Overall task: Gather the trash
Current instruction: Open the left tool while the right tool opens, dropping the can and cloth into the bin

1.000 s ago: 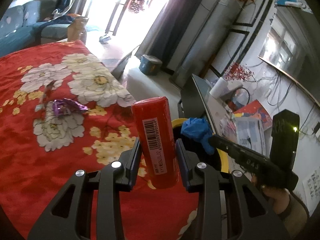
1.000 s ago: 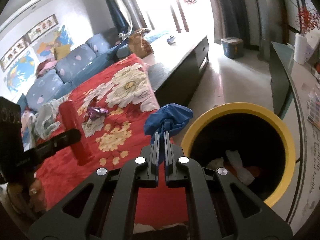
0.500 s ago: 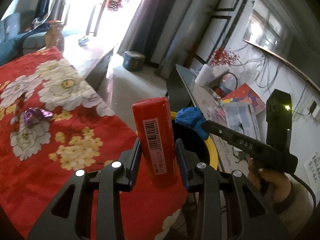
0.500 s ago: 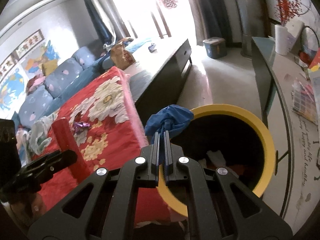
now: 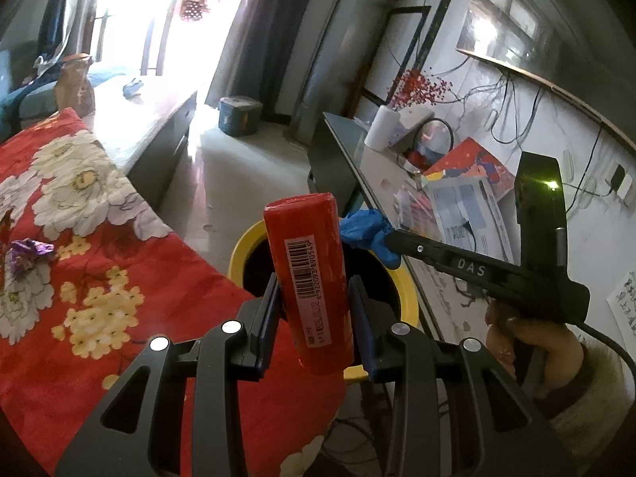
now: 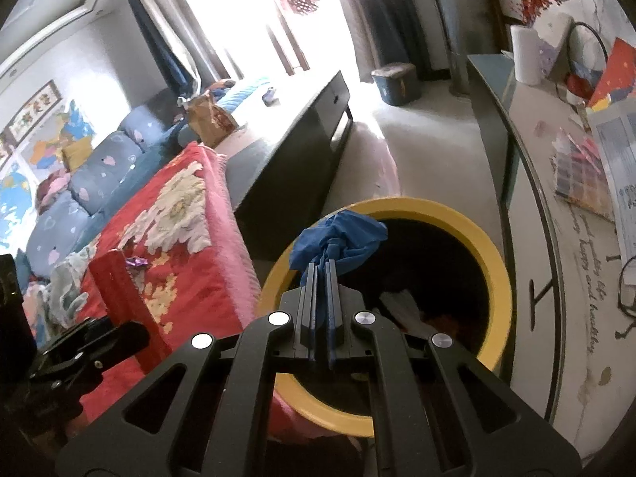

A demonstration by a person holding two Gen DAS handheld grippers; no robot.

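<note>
My left gripper (image 5: 314,290) is shut on a red cylindrical can (image 5: 310,274) with a barcode, held upright just left of the yellow-rimmed black trash bin (image 5: 244,244). My right gripper (image 6: 322,268) is shut on a crumpled blue wrapper (image 6: 342,236) and holds it over the bin's near-left rim (image 6: 497,262); white and red trash lies inside. The blue wrapper (image 5: 367,232) and right gripper (image 5: 391,240) also show in the left wrist view, the red can (image 6: 123,298) in the right wrist view. A purple foil wrapper (image 5: 28,252) lies on the red floral cloth.
The red floral tablecloth (image 5: 103,278) covers the table left of the bin. A dark low cabinet (image 6: 290,151) stands behind it. A glass desk (image 6: 556,214) with papers and a paper roll (image 6: 526,55) is right of the bin. A blue sofa (image 6: 79,175) is far left.
Both grippers have moved right, off the cloth toward the bin. The blue wrapper now hangs over the bin's rim and the red can is beside the bin.
</note>
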